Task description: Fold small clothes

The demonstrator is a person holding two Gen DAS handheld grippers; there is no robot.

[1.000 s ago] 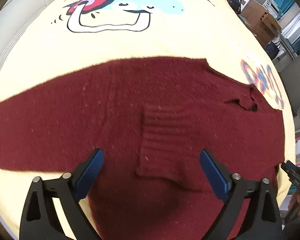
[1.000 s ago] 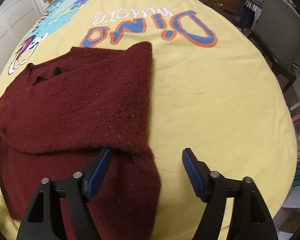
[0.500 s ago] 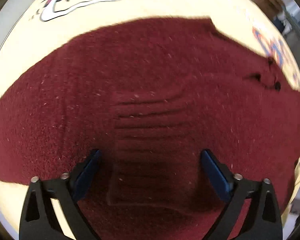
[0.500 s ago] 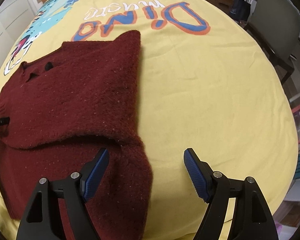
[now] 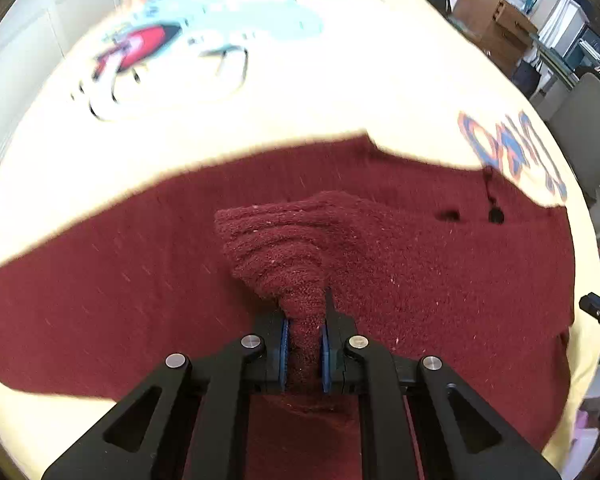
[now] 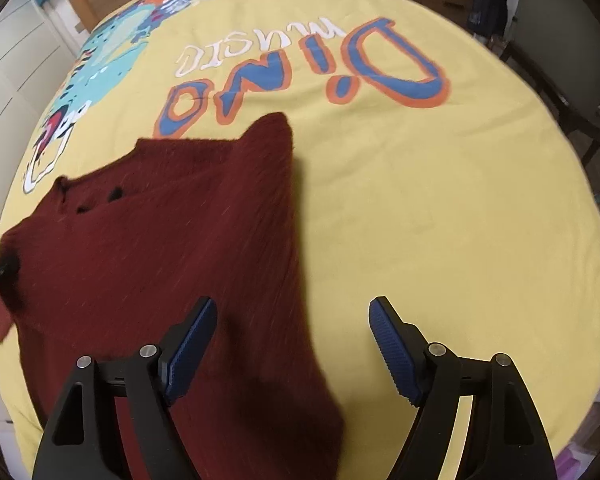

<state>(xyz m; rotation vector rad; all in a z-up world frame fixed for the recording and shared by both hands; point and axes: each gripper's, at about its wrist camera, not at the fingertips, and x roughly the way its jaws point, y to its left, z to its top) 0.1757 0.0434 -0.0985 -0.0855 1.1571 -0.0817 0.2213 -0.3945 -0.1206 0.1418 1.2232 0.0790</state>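
A dark red knitted sweater (image 5: 420, 280) lies spread on a yellow printed bedsheet (image 5: 300, 100). My left gripper (image 5: 304, 344) is shut on the ribbed cuff (image 5: 276, 248) of a sleeve folded over the sweater's body, and the cuff rises bunched from the pads. In the right wrist view the sweater (image 6: 160, 248) lies at the left. My right gripper (image 6: 292, 344) is open and empty, its left finger (image 6: 188, 344) above the sweater's edge and its right finger (image 6: 392, 352) above bare sheet (image 6: 440, 220).
The sheet carries a dinosaur print (image 5: 204, 40) and "Dino" lettering (image 6: 320, 72). A grey chair (image 6: 560, 48) and wooden furniture (image 5: 496, 20) stand beyond the bed's edge. A white wall (image 5: 40, 40) is at the left.
My left gripper closed on the ribbed sleeve cuff and lifted it, bunching the knit. My right gripper stayed open and shifted slightly over the sweater's edge.
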